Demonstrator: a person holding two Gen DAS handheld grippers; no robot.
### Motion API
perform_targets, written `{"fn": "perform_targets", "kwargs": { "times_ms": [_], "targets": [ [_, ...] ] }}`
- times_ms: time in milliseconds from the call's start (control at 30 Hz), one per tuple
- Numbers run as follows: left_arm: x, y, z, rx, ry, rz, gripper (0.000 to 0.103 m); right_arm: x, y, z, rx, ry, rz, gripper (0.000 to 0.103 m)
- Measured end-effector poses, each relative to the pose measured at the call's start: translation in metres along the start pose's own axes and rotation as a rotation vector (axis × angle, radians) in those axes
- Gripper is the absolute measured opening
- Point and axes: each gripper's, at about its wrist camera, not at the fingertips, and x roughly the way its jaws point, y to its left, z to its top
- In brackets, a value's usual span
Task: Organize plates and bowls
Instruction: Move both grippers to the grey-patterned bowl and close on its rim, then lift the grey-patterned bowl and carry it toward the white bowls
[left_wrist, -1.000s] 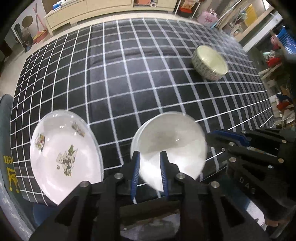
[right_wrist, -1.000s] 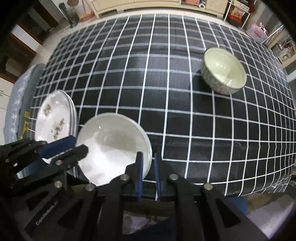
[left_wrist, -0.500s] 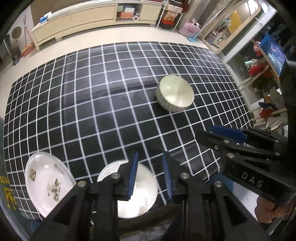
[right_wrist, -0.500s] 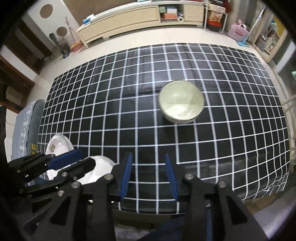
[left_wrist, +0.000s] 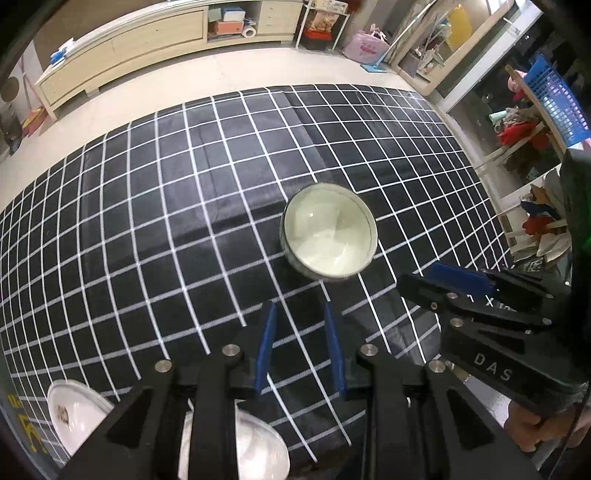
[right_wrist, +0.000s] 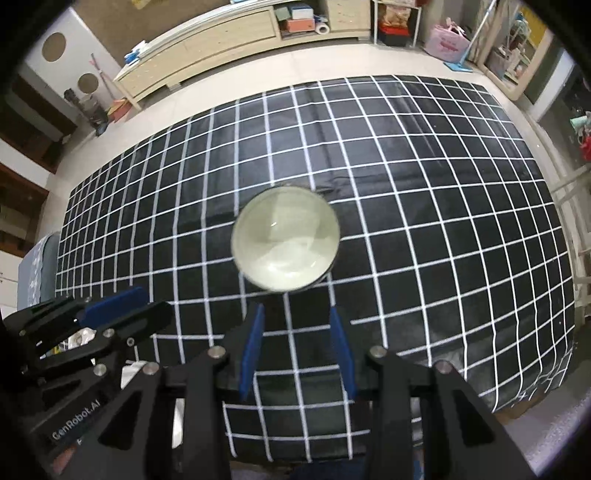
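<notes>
A cream bowl with a patterned outside (left_wrist: 328, 239) stands upright near the middle of the black checked tablecloth (left_wrist: 166, 221); it also shows in the right wrist view (right_wrist: 285, 238). My left gripper (left_wrist: 298, 345) is open and empty, raised above the cloth short of the bowl. My right gripper (right_wrist: 295, 347) is open and empty, directly before the bowl. A white bowl (left_wrist: 255, 454) and a decorated white plate (left_wrist: 70, 413) lie at the near left edge, partly hidden under the left gripper.
The table's near edge runs just below both grippers. Beyond the far edge are floor and a long wooden cabinet (right_wrist: 229, 44). A blue basket (left_wrist: 554, 96) and clutter stand off the table's right side.
Both grippers let go of the white bowl, opened wider, and rose and pulled back. The cream bowl now sits centred ahead of them.
</notes>
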Motion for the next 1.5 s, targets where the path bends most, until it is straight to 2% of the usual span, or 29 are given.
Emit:
{"fn": "perform_targets", "kwargs": {
  "times_ms": [267, 467, 533, 600, 633, 700, 833, 1167, 1500],
  "targets": [
    [0.055, 0.005, 0.034, -0.011, 0.054, 0.023, 0.025, 0.041, -0.022, 0.026, 0.018, 0.030, -0.020, 0.042],
    [0.085, 0.011, 0.048, -0.002, 0.060, 0.050, 0.022, 0.068, -0.027, 0.037, 0.012, 0.030, -0.027, 0.042],
    [0.093, 0.011, 0.052, -0.003, 0.066, 0.051, 0.016, 0.075, -0.027, 0.038, 0.013, 0.033, -0.024, 0.036],
    [0.098, 0.011, 0.054, -0.001, 0.076, 0.046, 0.011, 0.082, -0.024, 0.036, -0.004, 0.044, -0.033, 0.025],
    [0.100, 0.010, 0.054, 0.004, 0.080, 0.041, 0.008, 0.084, -0.023, 0.036, -0.011, 0.045, -0.039, 0.023],
    [0.103, 0.004, 0.055, 0.030, 0.083, 0.061, 0.008, 0.088, -0.021, 0.032, -0.030, 0.047, -0.064, 0.017],
    [0.103, 0.003, 0.055, 0.036, 0.091, 0.060, 0.008, 0.090, -0.023, 0.026, -0.030, 0.035, -0.083, 0.016],
    [0.094, 0.029, 0.023, 0.026, 0.121, 0.080, 0.008, 0.091, 0.013, 0.008, -0.091, 0.071, -0.075, 0.016],
    [0.072, 0.071, -0.022, -0.010, 0.137, 0.121, 0.008, 0.096, 0.075, -0.020, -0.183, 0.101, -0.079, 0.016]
  ]
}}
